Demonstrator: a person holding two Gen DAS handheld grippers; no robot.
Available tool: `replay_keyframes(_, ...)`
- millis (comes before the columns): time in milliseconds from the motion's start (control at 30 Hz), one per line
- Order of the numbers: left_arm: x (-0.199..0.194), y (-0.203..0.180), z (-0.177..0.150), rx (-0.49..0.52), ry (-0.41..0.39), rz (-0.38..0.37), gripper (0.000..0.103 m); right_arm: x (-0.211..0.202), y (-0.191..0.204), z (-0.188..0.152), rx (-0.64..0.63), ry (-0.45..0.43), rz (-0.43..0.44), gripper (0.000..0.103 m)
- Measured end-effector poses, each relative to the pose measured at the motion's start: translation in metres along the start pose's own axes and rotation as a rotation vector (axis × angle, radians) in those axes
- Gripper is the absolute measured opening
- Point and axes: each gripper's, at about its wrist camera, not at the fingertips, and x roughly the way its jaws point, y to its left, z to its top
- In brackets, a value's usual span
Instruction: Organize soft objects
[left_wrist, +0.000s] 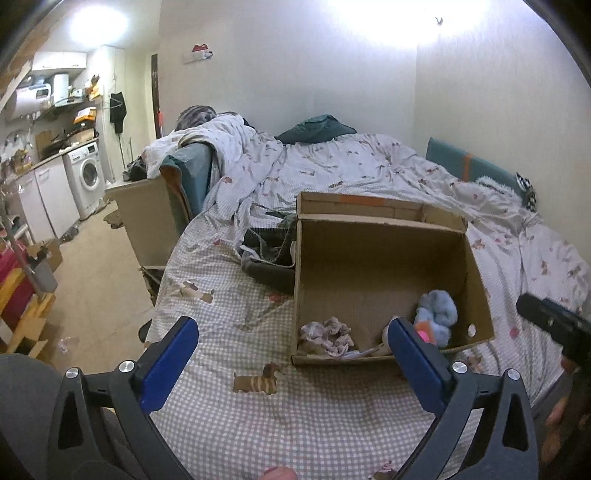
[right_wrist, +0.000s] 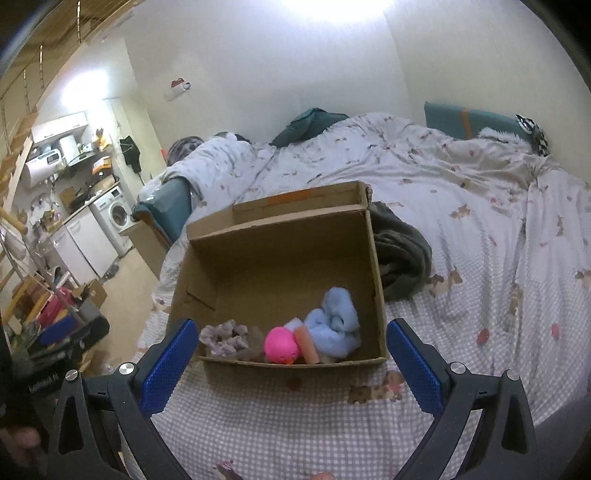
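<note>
Both tools are up over the bed (left_wrist: 295, 424) and we have nothing in hand: the left tool (left_wrist: 295, 354) gapes wide with only bedsheet between its blue pads, and the right tool (right_wrist: 291, 354) is just as wide and just as empty. Straight ahead of the right tool sits the cardboard box (right_wrist: 288, 258), and the soft things are already down in its near end: a blue fluffy toy (right_wrist: 338, 325), a pink ball (right_wrist: 280, 345), an orange piece (right_wrist: 306, 345) and a crumpled cloth (right_wrist: 223, 336). From the left tool the box lies ahead and to the right.

What could trip us up? A dark garment (right_wrist: 402, 258) lies just beyond the box, past the right tool's reach line; going for it, we could clip the box's thin wall and shove or tip it. The limp cloth could also slide out of wide pads.

Both tools hover level, pointing forward and slightly down.
</note>
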Motion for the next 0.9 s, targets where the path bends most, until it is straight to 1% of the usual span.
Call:
replay_keyframes(100,0.010,0.000,0.000,-0.011,0.016,-0.002,0.102,0.004,-0.003,-0.001,0.015,0.003,-0.008,0.103)
replay_keyframes(200,0.023,0.000,-0.002,-0.033,0.059,-0.004,0.102,0.010,-0.004,-0.003,0.020,0.019,-0.015,0.103)
replay_keyframes(233,0.025,0.000,-0.003,-0.037,0.062,-0.005,0.102,0.010,-0.003,-0.003,0.018,0.021,-0.016,0.103)
replay_keyframes(333,0.026,-0.003,-0.002,-0.029,0.059,-0.002,0.102,0.013,-0.002,-0.004,0.011,0.024,-0.015,0.103)
replay_keyframes(467,0.025,-0.007,-0.003,-0.022,0.057,-0.032,0.102,0.017,-0.001,-0.006,0.005,0.038,-0.018,0.103)
replay_keyframes(633,0.024,-0.008,-0.003,-0.028,0.058,-0.043,0.102,0.021,0.001,-0.007,0.000,0.056,-0.022,0.103)
replay_keyframes(900,0.023,-0.007,-0.002,-0.037,0.058,-0.058,0.102,0.020,0.003,-0.008,-0.016,0.054,-0.028,0.103)
